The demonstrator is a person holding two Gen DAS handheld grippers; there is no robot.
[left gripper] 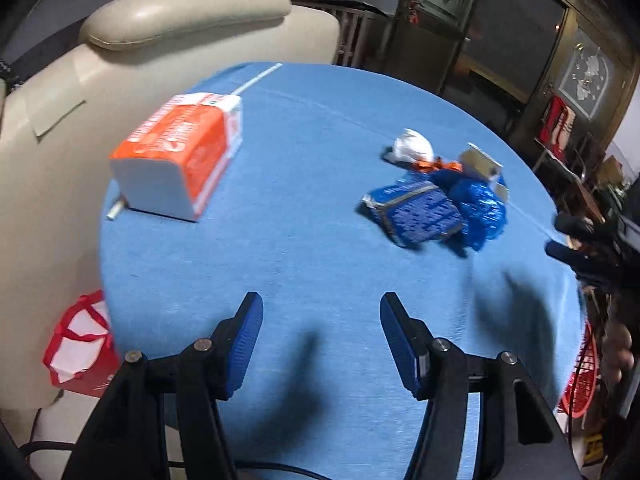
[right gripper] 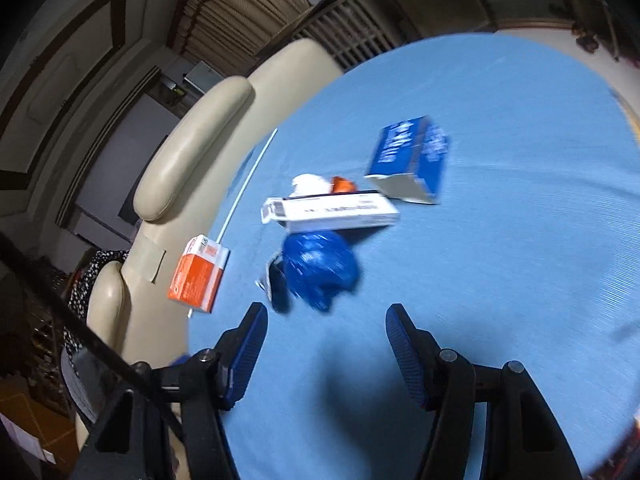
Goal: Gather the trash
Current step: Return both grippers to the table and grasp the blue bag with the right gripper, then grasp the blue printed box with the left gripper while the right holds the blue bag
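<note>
Between the blue-padded fingers of the right gripper (right gripper: 326, 350), which stand well apart and hold nothing, only bare blue tablecloth (right gripper: 520, 280) shows. Just beyond its fingertips, at about 12 o'clock, lies the trash cluster: a crumpled blue plastic bag (right gripper: 320, 268), then a long white carton (right gripper: 332, 210) with its long axis running 9 to 3 o'clock, then a white wad (right gripper: 308, 182) and an orange scrap (right gripper: 343, 184). A blue box (right gripper: 412, 160) sits at 1 o'clock behind these.

The left gripper (left gripper: 322, 338) is likewise spread and empty. From it the same cluster lies at 1 o'clock, farther off, led by a flattened blue printed packet (left gripper: 416, 212). An orange-and-white carton (left gripper: 180, 156) stands apart at 11 o'clock, near the table edge by a cream armchair (left gripper: 168, 40).

Judgement: the right gripper is nearer the pile and better placed to take the bag first.

Printing on all packaging is blurred; a barcode-like label on the white carton's left end is visible but unreadable.
</note>
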